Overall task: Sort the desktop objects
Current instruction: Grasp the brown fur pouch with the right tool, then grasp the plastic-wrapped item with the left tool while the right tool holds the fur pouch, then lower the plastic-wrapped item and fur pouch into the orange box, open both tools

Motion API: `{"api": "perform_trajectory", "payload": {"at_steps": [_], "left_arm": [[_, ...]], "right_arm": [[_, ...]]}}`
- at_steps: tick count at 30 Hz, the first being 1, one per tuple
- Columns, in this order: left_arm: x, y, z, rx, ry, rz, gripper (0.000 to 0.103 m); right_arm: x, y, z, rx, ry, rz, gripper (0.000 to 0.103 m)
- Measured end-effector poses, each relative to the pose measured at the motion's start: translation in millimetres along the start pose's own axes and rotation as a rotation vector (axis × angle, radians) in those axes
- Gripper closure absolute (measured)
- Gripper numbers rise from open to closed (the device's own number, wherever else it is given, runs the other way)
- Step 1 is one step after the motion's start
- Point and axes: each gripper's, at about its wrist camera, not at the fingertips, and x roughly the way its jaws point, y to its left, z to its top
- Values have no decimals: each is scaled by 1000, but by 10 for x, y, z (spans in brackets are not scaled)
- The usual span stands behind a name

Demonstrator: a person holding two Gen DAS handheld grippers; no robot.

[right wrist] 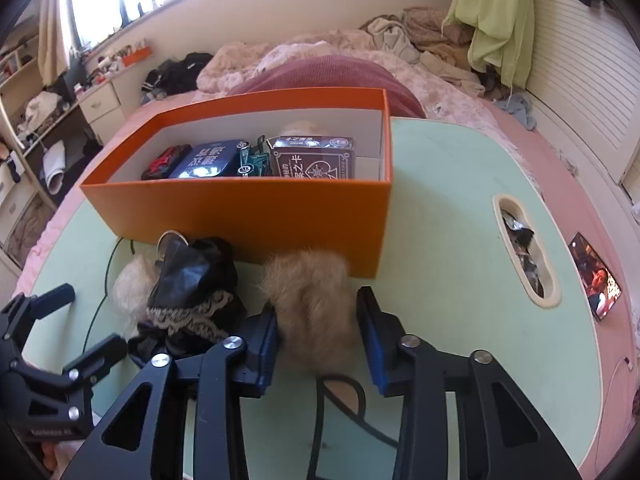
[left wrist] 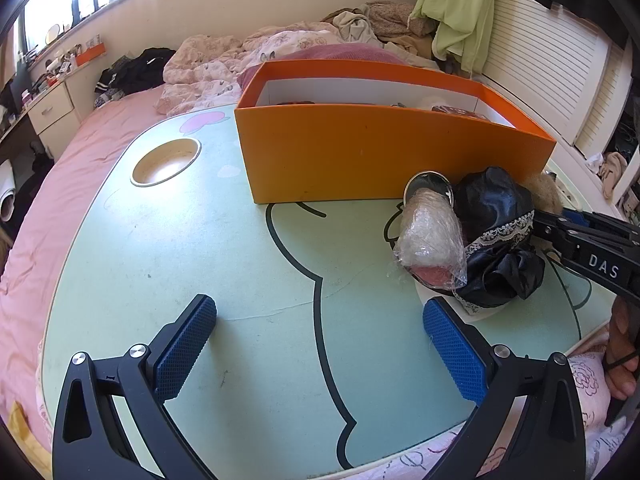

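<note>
- Right gripper point(right wrist: 318, 334) has its blue pads either side of a tan fur pompom point(right wrist: 310, 304), left pad touching the fur, right pad just beside it; a firm grip cannot be told
- Left gripper point(left wrist: 320, 344) hangs wide open over bare green table point(left wrist: 248, 280), holding nothing
- Black lace-trimmed cloth point(right wrist: 192, 292) and a plastic-wrapped bundle point(left wrist: 430, 236) lie left of the right gripper
- Orange box point(right wrist: 256, 216) stands just beyond the pompom, with small boxes and a toy car inside

Bright daylight from blown-out windows point(left wrist: 60, 4), soft shadows, heavy fisheye edge warping.
</note>
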Motion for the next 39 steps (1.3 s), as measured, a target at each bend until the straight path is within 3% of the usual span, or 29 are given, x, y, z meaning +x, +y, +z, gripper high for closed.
{"api": "perform_trajectory", "payload": {"at_steps": [3, 8, 13, 14, 18, 20, 23, 25, 29, 34, 36, 39], "left_arm": [[-34, 31, 9, -18, -13, -17, 0], [-134, 169, -7, -92, -63, -124, 1], [-234, 105, 117, -67, -102, -218, 20], [-219, 63, 164, -54, -94, -228, 22], [-16, -113, 419, -10, -29, -237, 47], [80, -168, 511, -4, 0, -242, 53], [154, -225, 485, 18, 37, -279, 64], [134, -251, 419, 49, 33, -256, 72], [29, -162, 316, 23, 9, -238, 74], [-211, 21, 249, -9, -71, -233, 74], [-293, 59, 292, -11, -89, -211, 74], [-372, 86, 516, -7, -112, -209, 74]], "right_arm": [[-15, -102, 0, 52, -12, 43, 77], [-46, -211, -9, 115, -29, 84, 77], [-52, -215, -7, 120, -30, 92, 77], [-54, -217, -8, 120, -30, 93, 77], [-53, -217, -1, 121, -29, 96, 77], [-57, -221, -5, 123, -29, 98, 77], [-56, -225, -8, 124, -30, 100, 77], [-48, -226, -9, 125, -29, 103, 77], [-62, -228, -11, 124, -37, 102, 77], [-410, -222, -53, 111, -200, 183, 77], [-547, -169, -26, 86, -256, 206, 77], [-610, -104, 177, 86, -261, 222, 77]]}}
